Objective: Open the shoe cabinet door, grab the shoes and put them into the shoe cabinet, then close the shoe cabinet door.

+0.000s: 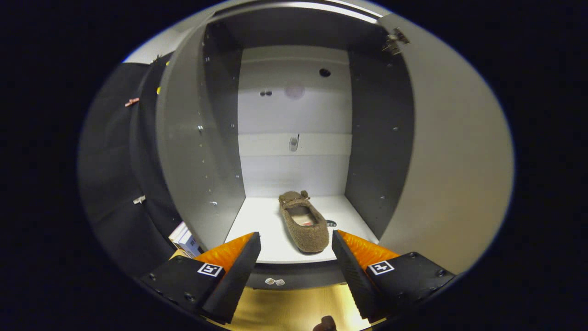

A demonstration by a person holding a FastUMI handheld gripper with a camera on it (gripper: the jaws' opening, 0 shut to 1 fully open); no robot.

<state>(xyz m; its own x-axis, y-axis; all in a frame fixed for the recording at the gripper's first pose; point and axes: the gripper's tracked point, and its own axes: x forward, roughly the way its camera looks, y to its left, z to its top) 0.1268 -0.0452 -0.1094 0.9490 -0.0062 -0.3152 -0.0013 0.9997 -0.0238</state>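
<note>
The shoe cabinet (294, 115) stands open in the middle of the frame, its pale back panel and white floor lit, its two inner side walls dark and dotted with rows of small shelf-pin holes. The cabinet door (450, 161) is swung wide to the right side of the frame, showing its plain pale inner face, with a metal hinge (395, 40) at the upper right where it meets the cabinet's top corner. On the cabinet floor, a little right of centre, lies a single shoe (304, 221): a low slip-on of brown, fuzzy, woolly-looking fabric, with a rounded closed end, an open mouth showing a paler lining inside, and a small knot or bow of the same material at the far end. It lies lengthwise, angled slightly, with one end toward the back panel and the other reaching close to the front edge of the cabinet floor. The gripper (296, 246) sits low in the frame with its jaws spread wide and holding nothing; the near end of the shoe shows in the gap between the two fingers, clear of both of them. Each finger base carries a small square black-and-white marker. Below the cabinet's front edge, at the bottom centre of the frame, is a strip of yellowish wooden floor (294, 308), and a small dark brown object, partly cut off, shows at the very bottom. At the lower left, beside the cabinet's outer wall, lies a small stack of white boxes (183, 239).
</note>
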